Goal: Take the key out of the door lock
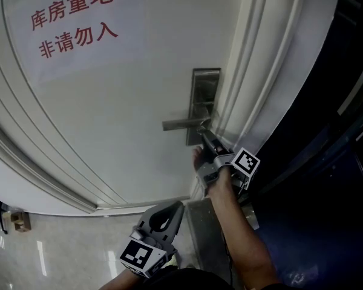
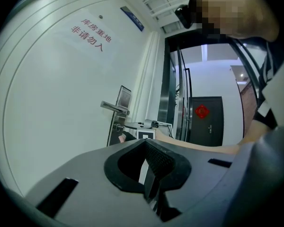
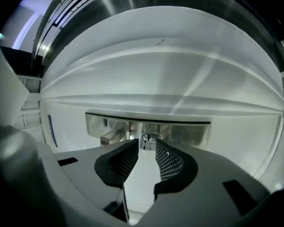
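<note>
A white door (image 1: 109, 113) carries a steel lock plate (image 1: 204, 89) with a lever handle (image 1: 183, 124). Just below the handle, my right gripper (image 1: 204, 129) points at the plate. In the right gripper view a small key (image 3: 145, 141) hangs in the keyhole of the lock plate (image 3: 189, 132). The right gripper (image 3: 146, 146) stands open, its tips on either side of the key and close to it, with a gap showing on both sides. My left gripper (image 1: 174, 206) is low and away from the door, shut and empty. In its own view the left gripper (image 2: 145, 144) faces the handle (image 2: 114, 107).
A paper sign with red characters (image 1: 72, 18) is stuck on the door. The white door frame (image 1: 260, 71) runs along the right, with a dark opening (image 1: 327, 162) beyond. A metal threshold strip (image 1: 201, 234) and pale floor tiles (image 1: 60, 246) lie below. A dark door with a red ornament (image 2: 202, 112) stands across the hall.
</note>
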`<state>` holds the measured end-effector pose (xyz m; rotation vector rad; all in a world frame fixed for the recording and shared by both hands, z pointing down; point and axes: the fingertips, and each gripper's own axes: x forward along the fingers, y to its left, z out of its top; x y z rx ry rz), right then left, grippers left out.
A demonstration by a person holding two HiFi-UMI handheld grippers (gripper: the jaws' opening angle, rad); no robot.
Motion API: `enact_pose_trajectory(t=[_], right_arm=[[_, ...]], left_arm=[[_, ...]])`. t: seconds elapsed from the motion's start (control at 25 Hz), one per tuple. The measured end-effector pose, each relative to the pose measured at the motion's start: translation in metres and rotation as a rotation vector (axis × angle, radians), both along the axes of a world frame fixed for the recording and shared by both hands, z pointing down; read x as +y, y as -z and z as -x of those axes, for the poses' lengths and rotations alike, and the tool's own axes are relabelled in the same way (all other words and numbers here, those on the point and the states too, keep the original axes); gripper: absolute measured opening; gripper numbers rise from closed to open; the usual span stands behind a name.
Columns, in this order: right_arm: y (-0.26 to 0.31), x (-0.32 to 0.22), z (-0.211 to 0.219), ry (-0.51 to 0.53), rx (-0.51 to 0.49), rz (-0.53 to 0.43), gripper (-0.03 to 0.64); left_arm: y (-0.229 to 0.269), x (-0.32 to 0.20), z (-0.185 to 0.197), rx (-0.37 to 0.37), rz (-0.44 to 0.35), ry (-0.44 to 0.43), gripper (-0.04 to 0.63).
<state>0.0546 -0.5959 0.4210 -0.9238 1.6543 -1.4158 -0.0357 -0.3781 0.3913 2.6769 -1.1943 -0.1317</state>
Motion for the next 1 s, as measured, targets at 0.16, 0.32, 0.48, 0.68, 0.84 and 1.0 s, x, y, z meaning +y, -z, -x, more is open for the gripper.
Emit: enact_pose_trajectory(t=[0.16, 0.32, 0.48, 0.68, 0.84, 1.0], right_arm=[[-0.002, -0.008, 0.003, 0.003, 0.011, 0.009, 0.092], [-0.005, -0.015, 0.007, 0.017, 0.015, 0.02, 0.092], [-0.004, -0.02, 0.009, 0.024, 0.008, 0.024, 0.086], [0.001, -0.023, 0.01, 0.015, 0.011, 0.021, 0.031], [0.001, -0.022, 0.01, 0.009, -0.005, 0.031, 0.026], [0.001, -0.021, 0.01, 0.001, -0.008, 0.032, 0.024]], left_arm=[[-0.001, -0.003, 0.0, -0.001, -0.003, -0.002, 0.005], [0.001, -0.007, -0.004, -0.002, -0.004, -0.01, 0.005], [0.008, -0.011, -0.014, -0.009, -0.019, -0.032, 0.005], [0.01, -0.015, -0.02, -0.013, -0.018, -0.041, 0.005], [0.011, -0.017, -0.022, -0.018, -0.016, -0.039, 0.005], [0.012, -0.016, -0.027, -0.029, -0.024, -0.043, 0.005]])
